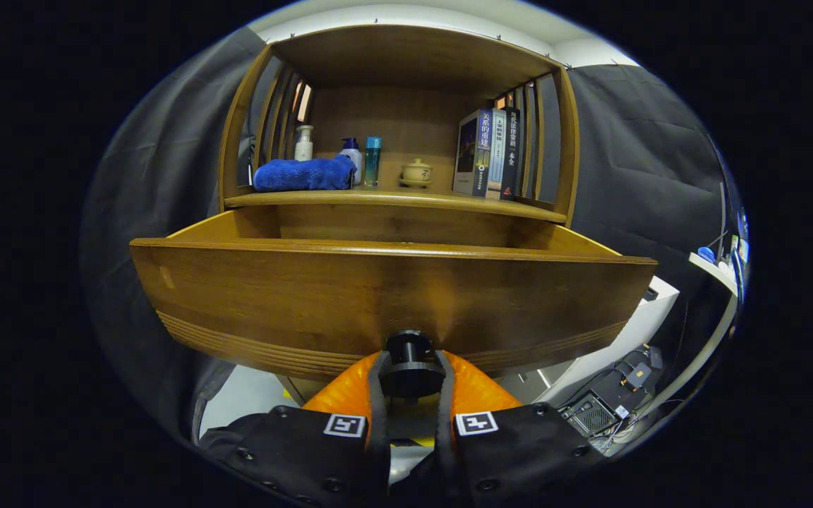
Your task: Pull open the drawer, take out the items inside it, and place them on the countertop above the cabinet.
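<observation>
The wooden drawer [392, 296] stands pulled out toward me, its broad front panel just ahead of the fingers. My gripper [410, 374] is shut on the drawer's round dark knob [410, 356], one finger pressing on each side. The drawer's inside is hidden behind the front panel. Above it runs the countertop [392, 200] of the cabinet, carrying a folded blue towel [304, 174], a white pump bottle [303, 144], a second white bottle [352, 154], a teal bottle [372, 161], a small lidded pot [417, 172] and three upright books [488, 153].
The slatted side walls and curved top of the cabinet hutch [406, 63] close in the countertop. To the right stand a white box [632, 324], a white table edge [713, 268] and cables with electronics [604, 402] on the floor.
</observation>
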